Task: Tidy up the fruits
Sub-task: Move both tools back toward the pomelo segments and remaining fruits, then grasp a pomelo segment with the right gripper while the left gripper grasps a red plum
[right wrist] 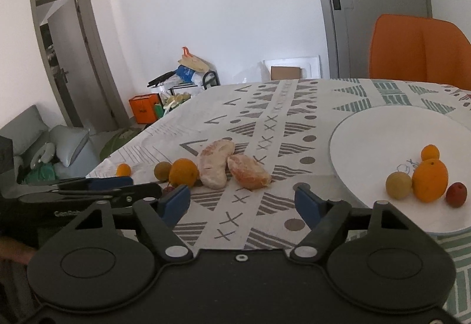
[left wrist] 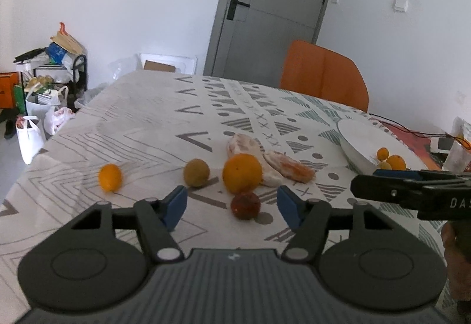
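On the patterned tablecloth lie an orange (left wrist: 242,172), a dark red fruit (left wrist: 245,205), a brown-green round fruit (left wrist: 196,172), a small kumquat (left wrist: 110,177) and two peeled pomelo segments (left wrist: 290,166). My left gripper (left wrist: 232,206) is open, its jaws either side of the red fruit, not touching it. A white plate (right wrist: 382,135) holds an orange (right wrist: 429,180), a kumquat (right wrist: 429,152), a brown fruit (right wrist: 398,185) and a red fruit (right wrist: 456,194). My right gripper (right wrist: 242,200) is open and empty, left of the plate, near the pomelo segments (right wrist: 232,168).
An orange chair (left wrist: 323,75) stands at the table's far side before a grey door (left wrist: 273,6). Bags and boxes (left wrist: 44,88) crowd the floor at left. Cables and a clear cup (left wrist: 457,147) sit at the table's right end.
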